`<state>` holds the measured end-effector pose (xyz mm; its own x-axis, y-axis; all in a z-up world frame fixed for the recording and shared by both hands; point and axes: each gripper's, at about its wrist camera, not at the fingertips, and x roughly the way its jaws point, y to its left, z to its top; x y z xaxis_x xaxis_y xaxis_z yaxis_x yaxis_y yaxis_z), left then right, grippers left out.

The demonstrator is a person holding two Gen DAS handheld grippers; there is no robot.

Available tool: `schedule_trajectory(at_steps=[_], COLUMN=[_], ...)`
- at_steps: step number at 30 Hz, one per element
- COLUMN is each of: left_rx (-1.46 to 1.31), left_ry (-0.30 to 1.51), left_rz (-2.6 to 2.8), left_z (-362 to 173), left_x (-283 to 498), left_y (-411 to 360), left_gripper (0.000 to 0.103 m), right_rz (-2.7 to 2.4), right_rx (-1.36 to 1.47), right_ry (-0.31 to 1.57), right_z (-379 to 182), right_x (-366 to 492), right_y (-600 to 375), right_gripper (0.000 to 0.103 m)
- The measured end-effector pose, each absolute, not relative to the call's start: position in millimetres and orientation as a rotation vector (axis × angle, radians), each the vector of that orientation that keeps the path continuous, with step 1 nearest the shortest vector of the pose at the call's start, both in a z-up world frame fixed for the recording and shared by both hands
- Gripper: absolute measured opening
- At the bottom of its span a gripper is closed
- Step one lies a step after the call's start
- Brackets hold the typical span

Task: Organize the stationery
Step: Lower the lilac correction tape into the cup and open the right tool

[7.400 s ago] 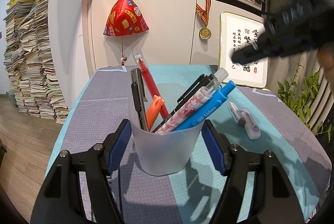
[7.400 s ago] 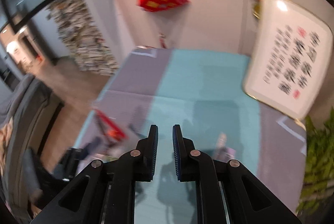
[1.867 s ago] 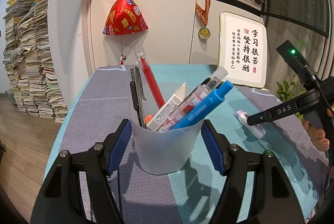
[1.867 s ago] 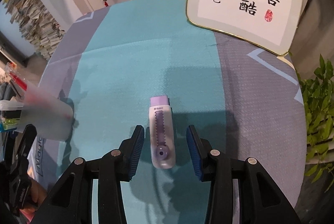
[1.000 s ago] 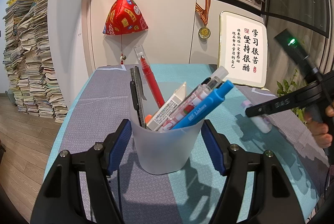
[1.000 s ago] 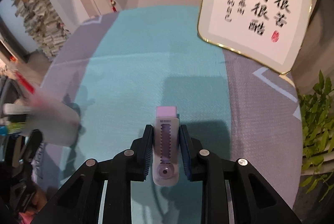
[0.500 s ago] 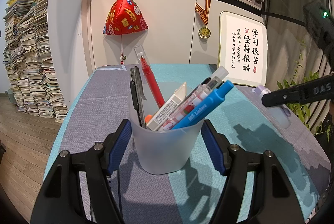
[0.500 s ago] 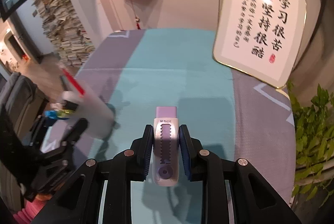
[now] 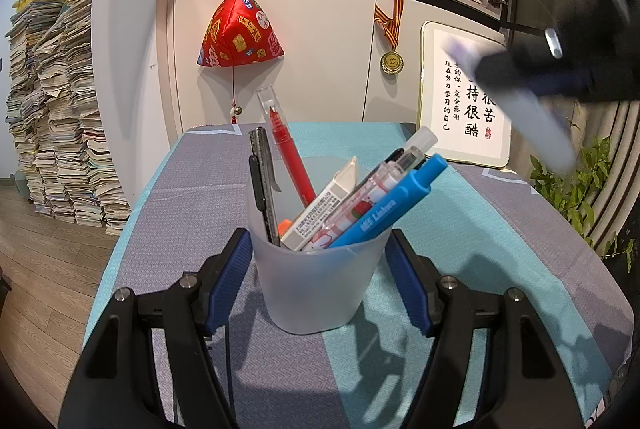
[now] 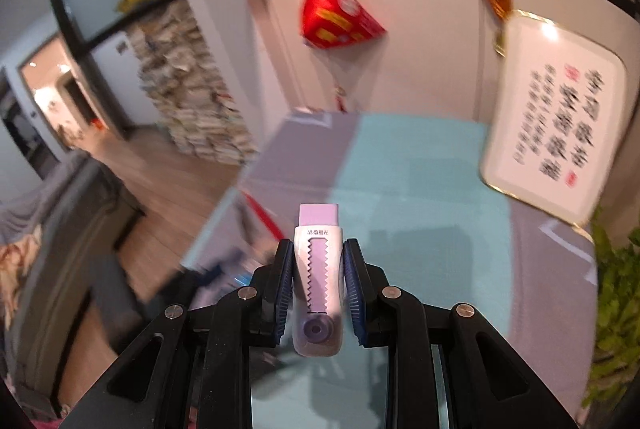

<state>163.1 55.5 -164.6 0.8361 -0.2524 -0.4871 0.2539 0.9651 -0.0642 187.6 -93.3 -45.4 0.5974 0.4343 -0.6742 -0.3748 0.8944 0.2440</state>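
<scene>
While one cup (image 9: 318,281) holds six items, one eraser (image 10: 319,269) (purple) hangs.

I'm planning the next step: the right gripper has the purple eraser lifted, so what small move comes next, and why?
Probably carry the purple eraser, clamped in the right gripper, over the frosted pen cup braced by the left gripper. The eraser is off the table; the cup still has room.

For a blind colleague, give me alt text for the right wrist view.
The right gripper is shut on a white and purple eraser, held above a teal and grey table. A framed calligraphy sign leans at the right.
</scene>
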Motion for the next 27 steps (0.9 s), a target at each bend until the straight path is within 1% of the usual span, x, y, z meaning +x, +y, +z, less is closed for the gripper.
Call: schedule_trajectory(at_steps=[5,16,27], left_rx=[0.003,0.002,0.001], left_ry=[0.515,0.516,0.519], left_rz=[-0.268,-0.268,-0.269], left_z=[-165,-164,-165], left_x=[163,163,163], left_y=[56,56,54], left_gripper=[0.069,0.069,0.069], right_rz=[0.553,0.618,0.649], right_rx=[0.079,0.15,0.182], right_ry=[0.755,0.843,0.868], right_z=[-37,-63,-76], right_x=[194,224,235], right_y=[-61,-38,-30], right_gripper=[0.026,0.026,0.026])
